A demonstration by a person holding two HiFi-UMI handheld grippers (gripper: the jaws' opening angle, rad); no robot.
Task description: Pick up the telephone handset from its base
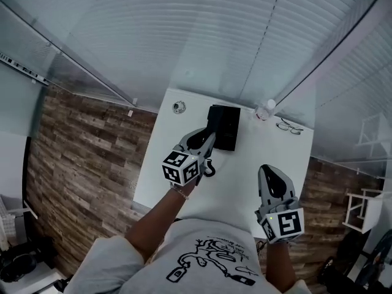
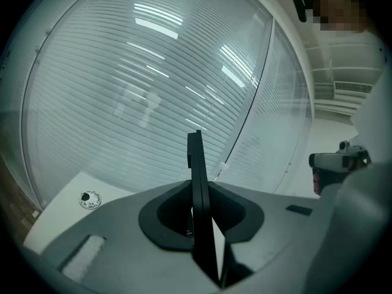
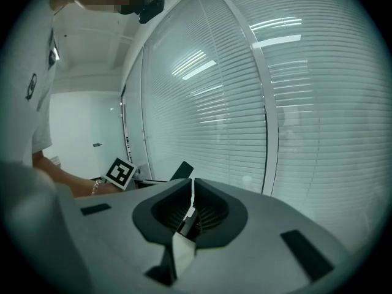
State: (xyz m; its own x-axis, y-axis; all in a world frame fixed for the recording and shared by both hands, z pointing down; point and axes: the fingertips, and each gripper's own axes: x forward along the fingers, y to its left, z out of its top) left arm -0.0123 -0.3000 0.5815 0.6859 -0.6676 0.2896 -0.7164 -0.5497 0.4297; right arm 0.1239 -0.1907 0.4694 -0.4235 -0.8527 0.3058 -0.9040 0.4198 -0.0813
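The black telephone base (image 1: 225, 127) sits at the far middle of the white table (image 1: 159, 170). My left gripper (image 1: 207, 142) is lifted just in front of the base's left side and shut on the black handset (image 2: 196, 164). In the left gripper view the handset stands edge-on between the jaws and sticks out past the tips. A dark coiled cord (image 1: 210, 169) hangs below that gripper. My right gripper (image 1: 272, 175) is held over the table's right part, shut and empty, its tips (image 3: 191, 192) touching. From the right gripper view, the handset's end (image 3: 182, 170) shows beside the left marker cube (image 3: 120, 172).
A round grommet (image 1: 179, 107) lies at the table's far left, also seen from the left gripper (image 2: 89, 199). A small white bottle (image 1: 264, 110) and a pair of glasses (image 1: 288, 126) lie at the far right. Glass walls with blinds (image 1: 214, 35) stand behind the table.
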